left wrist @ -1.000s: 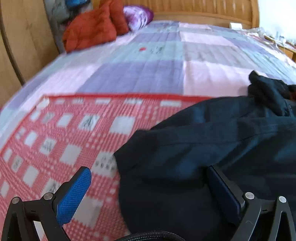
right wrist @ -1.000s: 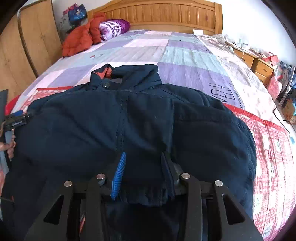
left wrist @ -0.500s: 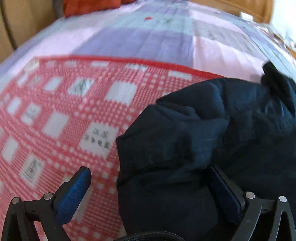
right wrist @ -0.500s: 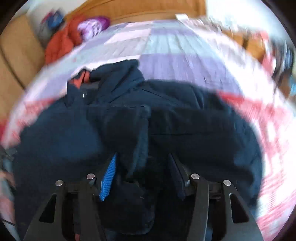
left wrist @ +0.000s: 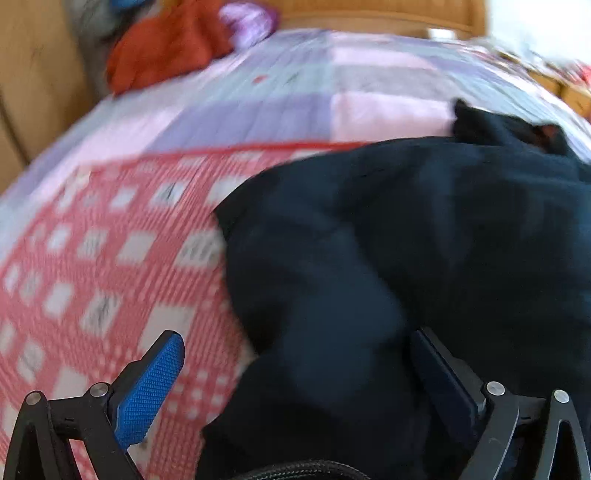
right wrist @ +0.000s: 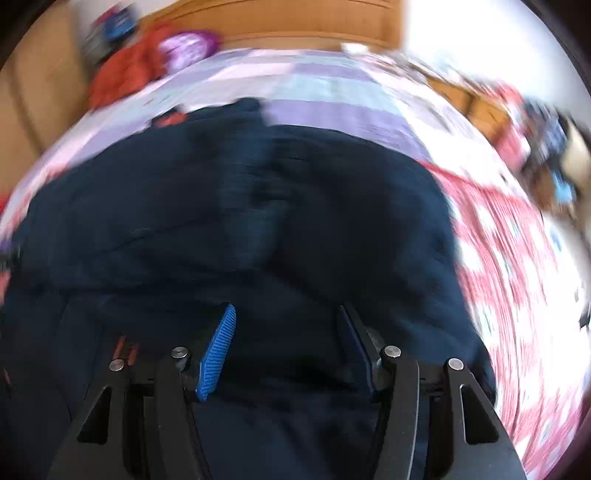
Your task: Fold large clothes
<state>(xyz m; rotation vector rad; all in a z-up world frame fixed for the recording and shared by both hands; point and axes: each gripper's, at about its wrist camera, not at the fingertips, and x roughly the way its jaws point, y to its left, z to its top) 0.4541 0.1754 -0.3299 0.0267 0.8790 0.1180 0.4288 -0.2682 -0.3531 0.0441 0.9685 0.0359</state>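
Both views are smeared with motion blur. A dark navy padded jacket (right wrist: 258,221) lies spread on a bed, over a red-and-white checked blanket (left wrist: 110,266) whose red edge meets a quilt of pink, lilac and pale grey blocks (left wrist: 280,107).

Left wrist view: the jacket fills the right and lower centre of the frame, its rumpled edge running down the middle and its collar end at the upper right. The left gripper (left wrist: 299,369) has its jaws spread wide. The blue ribbed pad (left wrist: 147,391) at lower left stands over bare blanket, clear of the cloth. The dark pad at lower right sits against the jacket fabric, though the blur makes it hard to say whether it actually touches. Nothing is pinched.

Right wrist view: the jacket takes up the centre and left, with the collar at upper centre and a glimpse of orange lining (right wrist: 171,118) beside it. The checked blanket shows at the right. The right gripper (right wrist: 288,332) hangs over the jacket's near part, jaws about half apart, with dark fabric between and below them; neither pad visibly presses on it.

At the far end, upper left of both frames, a rust-orange garment (right wrist: 125,77) and a purple-and-white pillow (right wrist: 188,48) lie by a wooden headboard (right wrist: 277,22).
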